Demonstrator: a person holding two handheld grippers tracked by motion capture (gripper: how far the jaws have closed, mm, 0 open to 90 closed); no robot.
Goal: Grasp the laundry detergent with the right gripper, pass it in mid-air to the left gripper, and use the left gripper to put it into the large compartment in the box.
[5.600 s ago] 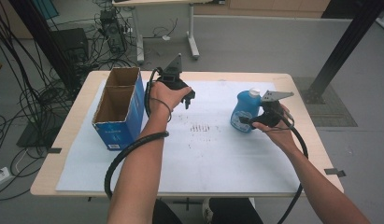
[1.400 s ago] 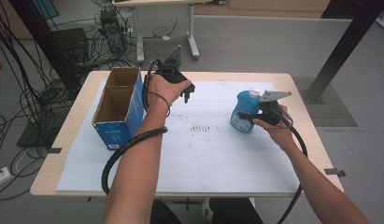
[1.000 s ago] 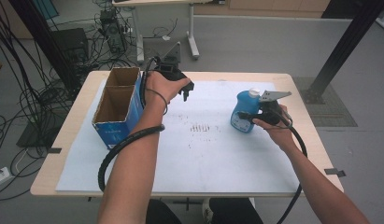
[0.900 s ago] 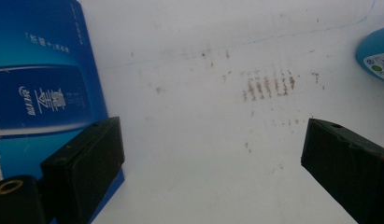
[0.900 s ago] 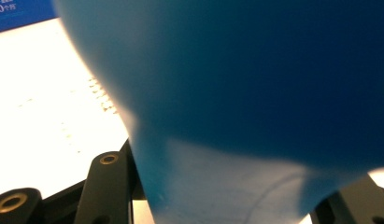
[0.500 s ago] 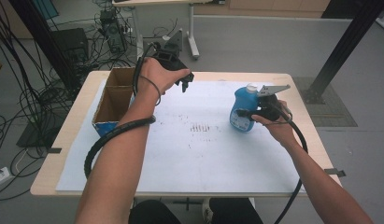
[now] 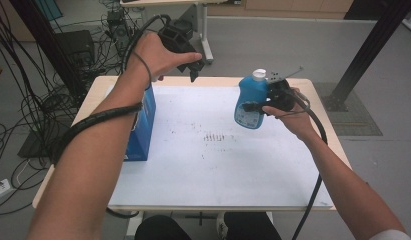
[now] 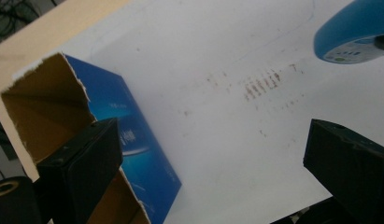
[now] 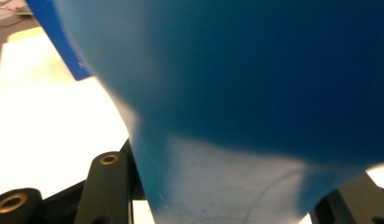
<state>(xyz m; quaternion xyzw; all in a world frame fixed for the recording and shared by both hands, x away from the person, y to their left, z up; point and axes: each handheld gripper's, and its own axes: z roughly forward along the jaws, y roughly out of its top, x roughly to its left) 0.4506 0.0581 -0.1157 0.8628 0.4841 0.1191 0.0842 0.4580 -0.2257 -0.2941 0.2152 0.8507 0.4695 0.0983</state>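
Blue bottle (image 7: 251, 102) hangs above the counter (image 7: 313, 165), clamped in your right gripper (image 7: 271, 101); your left gripper (image 7: 185, 47) hovers above the box (image 7: 141, 131). Left gripper view: fingers (image 8: 82, 163) spread wide, empty. Right gripper view: bottle (image 9: 255, 93) pinched between fingers (image 9: 105, 186).

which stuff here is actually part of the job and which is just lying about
Part of the job:
- blue bottle, held off the table in the right gripper
- open blue carton, on the table's left side
- left gripper, jaws apart, nothing between them

Just lying about:
- white sheet covering the table
- cables on the floor to the left
- table legs beyond
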